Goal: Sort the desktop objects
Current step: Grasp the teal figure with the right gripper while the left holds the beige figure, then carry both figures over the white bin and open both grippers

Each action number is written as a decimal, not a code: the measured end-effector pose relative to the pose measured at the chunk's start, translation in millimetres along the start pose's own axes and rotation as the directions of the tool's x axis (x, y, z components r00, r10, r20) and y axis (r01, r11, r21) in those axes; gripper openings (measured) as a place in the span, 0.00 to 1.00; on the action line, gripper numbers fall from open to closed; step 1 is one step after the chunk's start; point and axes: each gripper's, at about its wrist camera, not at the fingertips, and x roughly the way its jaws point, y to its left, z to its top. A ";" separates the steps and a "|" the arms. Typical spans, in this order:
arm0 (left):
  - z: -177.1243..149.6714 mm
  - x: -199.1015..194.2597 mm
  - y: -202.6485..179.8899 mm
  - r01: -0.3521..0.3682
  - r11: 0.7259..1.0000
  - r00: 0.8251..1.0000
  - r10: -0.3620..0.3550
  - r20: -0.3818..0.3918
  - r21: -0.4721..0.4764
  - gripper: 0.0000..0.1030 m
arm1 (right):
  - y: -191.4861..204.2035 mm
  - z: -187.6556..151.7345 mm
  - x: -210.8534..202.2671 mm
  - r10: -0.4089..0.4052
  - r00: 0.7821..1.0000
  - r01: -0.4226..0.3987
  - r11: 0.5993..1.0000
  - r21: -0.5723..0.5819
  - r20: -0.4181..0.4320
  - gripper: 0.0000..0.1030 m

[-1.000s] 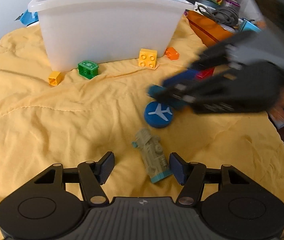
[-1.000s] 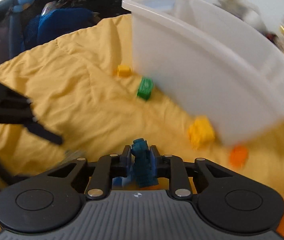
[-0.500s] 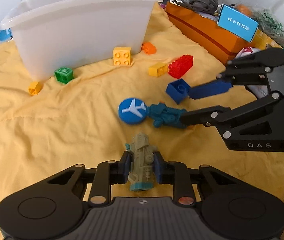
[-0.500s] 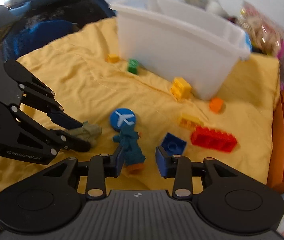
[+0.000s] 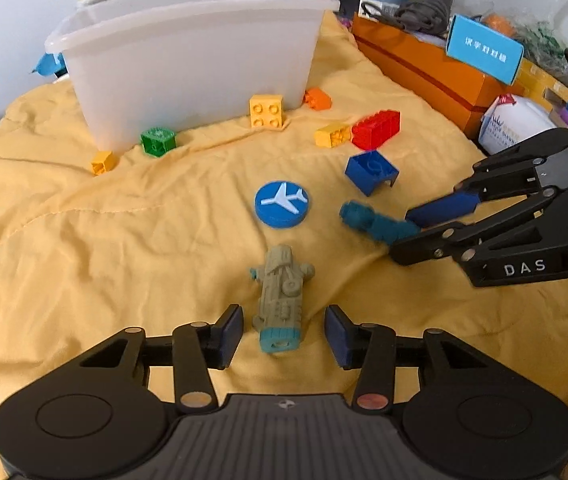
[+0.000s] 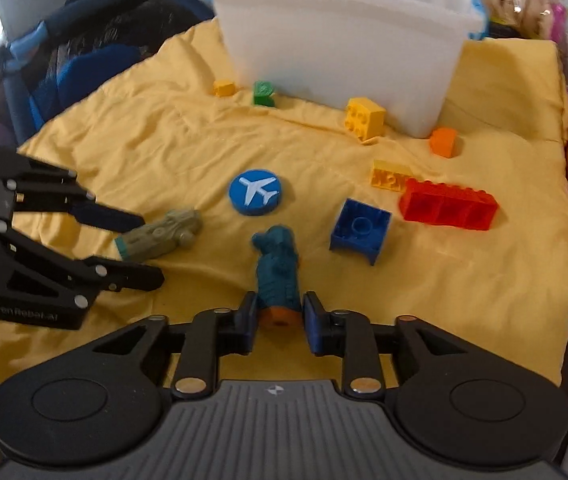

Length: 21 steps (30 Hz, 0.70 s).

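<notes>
in your left wrist view, the left gripper (image 5: 282, 330) is opening; the grey-green toy figure (image 5: 282, 300) lies loose between its pads, long axis running 12 to 6, teal base nearest you. at 2 o'clock the teal toy figure (image 5: 375, 224) is half hidden by your right gripper.

the right wrist view shows the right gripper (image 6: 280, 322) parted around it, pads not pressing, orange base at 6, head blurred.

Both grippers, left gripper (image 5: 280, 334) and right gripper (image 6: 278, 322), are black with ribbed grey housings, round discs, silver rivets, blue-padded fingers (image 5: 230, 330), and white lettering on their sides.
</notes>
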 end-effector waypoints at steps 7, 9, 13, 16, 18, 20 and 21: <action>2.9 2.5 0.5 0.021 1.000 1.000 -0.022 -0.021 -0.007 0.28 | 9.7 9.8 16.0 -0.043 0.999 0.043 0.996 -0.081 -0.003 0.36; 2.1 0.4 0.2 0.037 0.999 0.999 -0.037 -0.023 -0.009 0.28 | 12.4 5.8 15.8 -0.048 0.999 0.047 0.995 -0.089 -0.003 0.29; 8.4 -13.1 1.0 0.027 1.000 1.000 -0.027 0.011 0.004 0.28 | 14.0 2.5 5.8 -0.047 0.999 0.047 0.996 -0.074 -0.006 0.28; 22.4 -31.5 0.1 0.000 0.999 0.998 -0.002 0.069 0.034 0.28 | 14.6 9.6 -7.7 -0.062 0.997 0.065 0.996 -0.069 0.033 0.28; 36.0 -42.9 3.1 -0.002 0.999 0.994 -0.002 0.109 0.037 0.28 | 13.1 19.4 -19.2 -0.068 0.995 0.072 0.996 -0.060 0.072 0.28; 50.9 -54.2 7.0 -0.005 0.999 0.987 0.000 0.158 0.032 0.28 | 11.4 30.6 -29.7 -0.086 0.991 0.092 0.994 -0.055 0.106 0.28; 60.2 -60.6 9.6 -0.008 1.000 0.983 0.002 0.186 0.029 0.28 | 10.5 35.7 -35.0 -0.090 0.988 0.097 0.994 -0.048 0.129 0.28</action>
